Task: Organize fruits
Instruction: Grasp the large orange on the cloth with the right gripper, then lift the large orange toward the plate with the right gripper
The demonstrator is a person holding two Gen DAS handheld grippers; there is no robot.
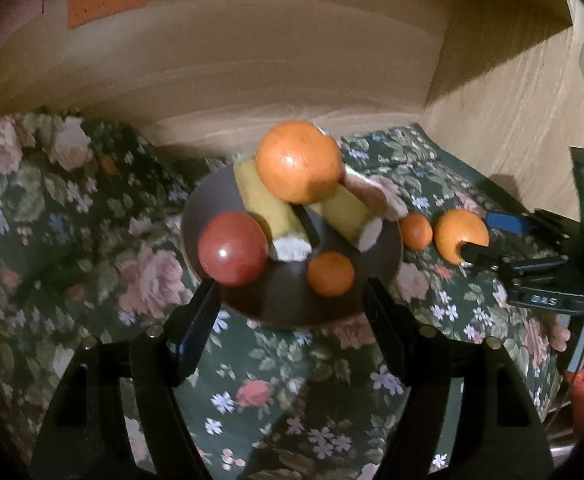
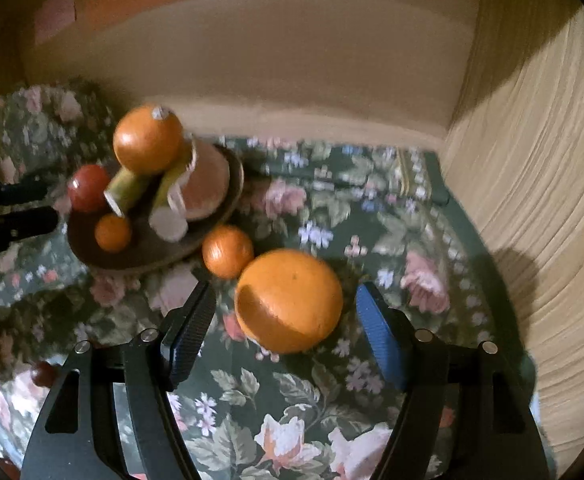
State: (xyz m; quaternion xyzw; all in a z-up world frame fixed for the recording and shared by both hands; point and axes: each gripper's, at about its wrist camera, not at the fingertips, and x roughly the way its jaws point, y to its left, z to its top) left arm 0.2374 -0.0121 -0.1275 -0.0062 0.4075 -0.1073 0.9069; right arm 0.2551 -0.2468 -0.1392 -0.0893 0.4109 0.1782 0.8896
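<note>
We see dim, warm-toned lighting in both fisheye views, with straight edges bowed and dark vignetting in the corners. Small glare spots sit on the tomato [image 1: 232, 254] and the large orange [image 1: 299, 162], and a hard shadow falls on the wooden side panel [image 2: 531, 200]. Motion blur softens the floral cloth [image 2: 331, 208] throughout.

Orange between the spread right claw fingers

Right claw [image 2: 286, 314] straddles a large orange [image 2: 289, 300]; a small orange [image 2: 228, 251] lies just beyond it.

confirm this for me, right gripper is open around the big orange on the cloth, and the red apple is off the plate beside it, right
Not quite. The red apple sits on the plate, as the left wrist view shows. The rest holds: the right gripper is open around the big orange on the cloth.
</note>
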